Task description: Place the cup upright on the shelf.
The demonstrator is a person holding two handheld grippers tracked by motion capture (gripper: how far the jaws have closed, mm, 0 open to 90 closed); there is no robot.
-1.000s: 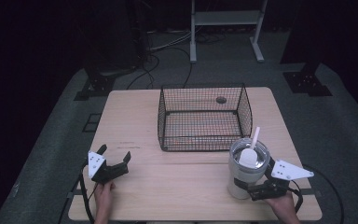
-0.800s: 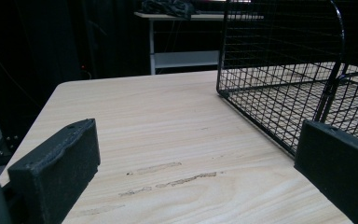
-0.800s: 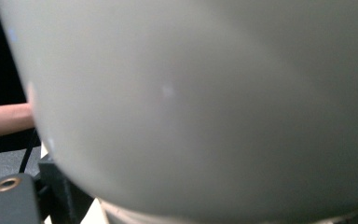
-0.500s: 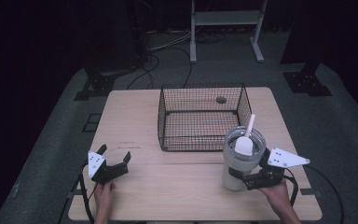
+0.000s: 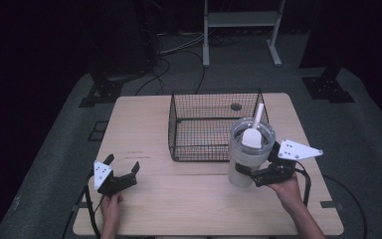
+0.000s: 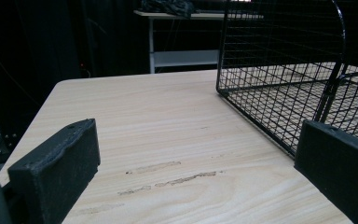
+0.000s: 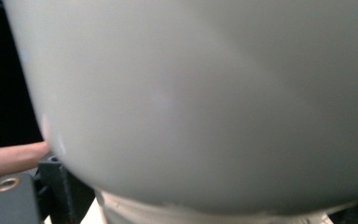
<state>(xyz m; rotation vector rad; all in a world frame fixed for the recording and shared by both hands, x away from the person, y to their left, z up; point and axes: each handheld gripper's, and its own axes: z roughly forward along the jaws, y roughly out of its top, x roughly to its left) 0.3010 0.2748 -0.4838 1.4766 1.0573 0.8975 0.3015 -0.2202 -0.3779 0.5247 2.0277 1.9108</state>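
Tumbler [image 5: 248, 154] w/ straw gripped by right hand-held gripper [image 5: 258, 175], beside wire basket [image 5: 214, 124], not yet inside; left hand-held gripper [image 5: 122, 169] wide, idle.

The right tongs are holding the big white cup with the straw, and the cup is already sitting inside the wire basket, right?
Not quite. The right tongs do hold the white cup with the straw, but the cup is not inside the wire basket. The high view shows it outside the basket, near its front right corner, on the person's side.
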